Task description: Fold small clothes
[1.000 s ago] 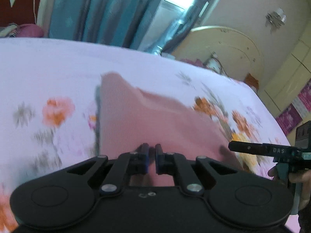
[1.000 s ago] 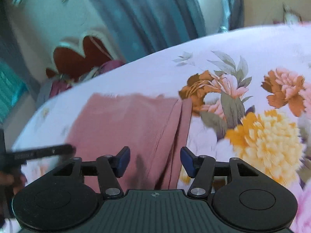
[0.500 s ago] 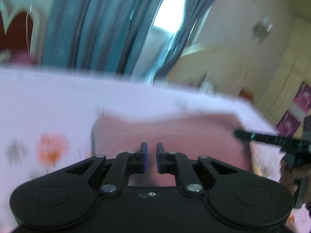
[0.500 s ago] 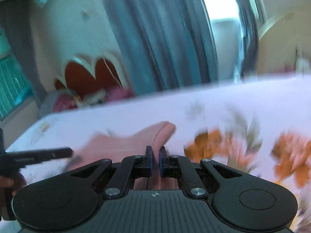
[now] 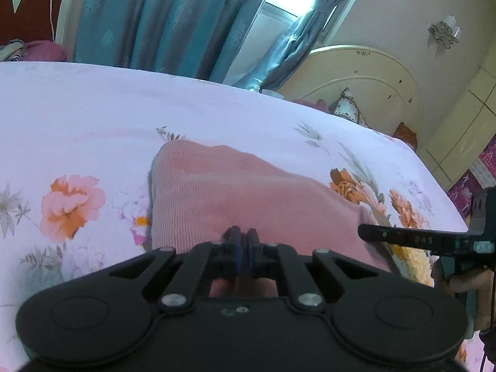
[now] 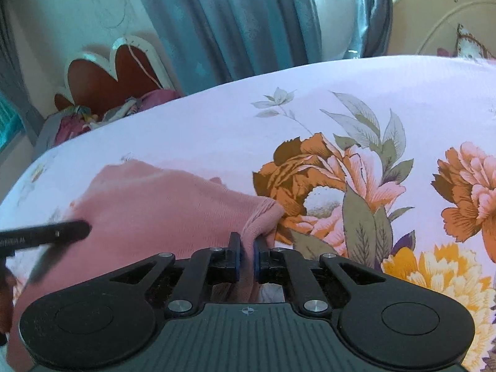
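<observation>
A small pink ribbed garment (image 5: 235,192) lies on the flowered bed sheet (image 5: 77,117), its near edge raised. My left gripper (image 5: 243,245) is shut on that near edge. In the right wrist view the same pink garment (image 6: 161,207) spreads to the left, and my right gripper (image 6: 246,255) is shut on its bunched right corner. The right gripper's black finger (image 5: 403,238) shows at the right of the left wrist view. The left gripper's finger (image 6: 46,235) shows at the left of the right wrist view.
The pale lilac sheet (image 6: 356,99) has large orange and yellow flowers. Teal curtains (image 5: 173,15) hang behind the bed. A red heart-shaped chair back (image 6: 111,74) with clothes stands at the left, a cream headboard (image 5: 372,86) at the right.
My right gripper closed on the garment's right corner. Both grippers lifted the near edge and then came back down, with the cloth held between them.
</observation>
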